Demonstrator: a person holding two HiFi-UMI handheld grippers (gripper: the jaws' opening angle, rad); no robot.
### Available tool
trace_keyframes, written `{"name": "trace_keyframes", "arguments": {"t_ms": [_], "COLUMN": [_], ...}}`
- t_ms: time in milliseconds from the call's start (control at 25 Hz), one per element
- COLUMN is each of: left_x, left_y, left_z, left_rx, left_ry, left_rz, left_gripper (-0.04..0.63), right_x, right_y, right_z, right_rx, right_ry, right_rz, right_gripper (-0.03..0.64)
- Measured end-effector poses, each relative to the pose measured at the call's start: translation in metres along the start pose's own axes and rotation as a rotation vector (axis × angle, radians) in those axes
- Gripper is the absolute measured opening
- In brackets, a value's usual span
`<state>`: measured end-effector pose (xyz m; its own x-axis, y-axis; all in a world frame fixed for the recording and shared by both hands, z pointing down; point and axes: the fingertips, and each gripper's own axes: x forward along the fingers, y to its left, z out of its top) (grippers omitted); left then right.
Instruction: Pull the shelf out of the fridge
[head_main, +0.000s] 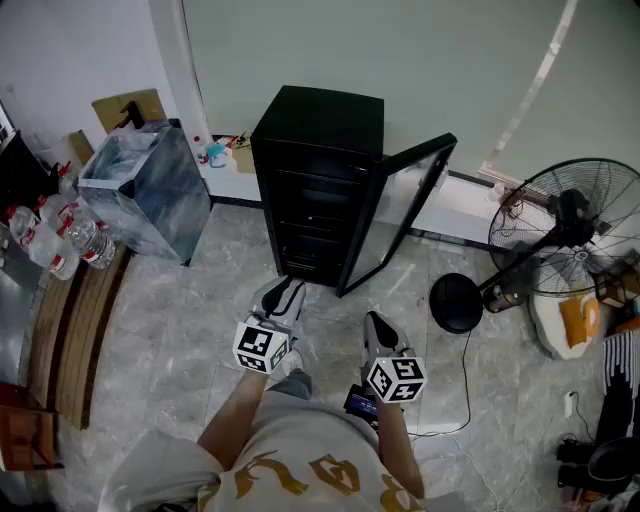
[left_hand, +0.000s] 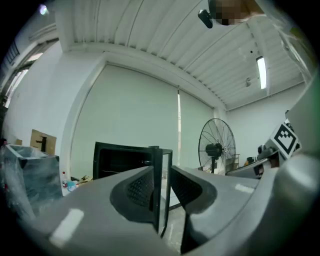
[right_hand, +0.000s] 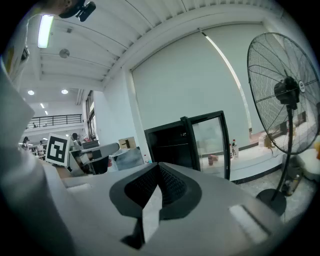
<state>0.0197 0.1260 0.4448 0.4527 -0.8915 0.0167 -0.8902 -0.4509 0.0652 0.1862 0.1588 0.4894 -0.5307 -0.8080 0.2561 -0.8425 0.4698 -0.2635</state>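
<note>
Head view puts my left gripper (head_main: 287, 290) and right gripper (head_main: 377, 322) side by side, both a little short of the small black fridge (head_main: 315, 150) ahead of them. Its glass door (head_main: 405, 210) stands open, ahead of the right gripper. My left gripper's jaws are apart with nothing between them; the right gripper's jaws are pressed together, empty. The dark shelf (head_main: 310, 215) sits inside the fridge, ahead of the left gripper and untouched. A black pedestal fan (head_main: 570, 235) stands well off to the right gripper's right.

Fridge (head_main: 316, 170) against wall (head_main: 330, 50); bin (head_main: 150, 190) left, standing fan (head_main: 572, 210) right.
</note>
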Motion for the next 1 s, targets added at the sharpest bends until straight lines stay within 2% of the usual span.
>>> {"name": "trace_keyframes", "arguments": {"t_ms": [120, 400, 640, 840, 1000], "left_x": [-0.003, -0.009, -0.012, 0.016, 0.061], "left_y": [0.001, 0.023, 0.041, 0.064, 0.096], "left_z": [-0.002, -0.009, -0.010, -0.017, -0.029], "left_rx": [-0.055, -0.103, -0.205, -0.245, -0.265], "left_ry": [0.020, 0.073, 0.047, 0.067, 0.078], "left_rz": [-0.021, 0.081, 0.101, 0.100, 0.093], "left_gripper": [0.209, 0.195, 0.195, 0.195, 0.195], "right_x": [0.001, 0.002, 0.014, 0.044, 0.087], "right_y": [0.008, 0.014, 0.022, 0.013, 0.000], "right_z": [0.001, 0.005, 0.007, 0.012, 0.025], "right_rx": [-0.009, -0.003, -0.024, -0.032, -0.051], "right_ry": [-0.005, -0.020, -0.034, -0.029, -0.043], "right_rz": [0.000, 0.001, 0.005, -0.023, -0.040], "right_gripper": [0.015, 0.015, 0.018, 0.025, 0.020]}}
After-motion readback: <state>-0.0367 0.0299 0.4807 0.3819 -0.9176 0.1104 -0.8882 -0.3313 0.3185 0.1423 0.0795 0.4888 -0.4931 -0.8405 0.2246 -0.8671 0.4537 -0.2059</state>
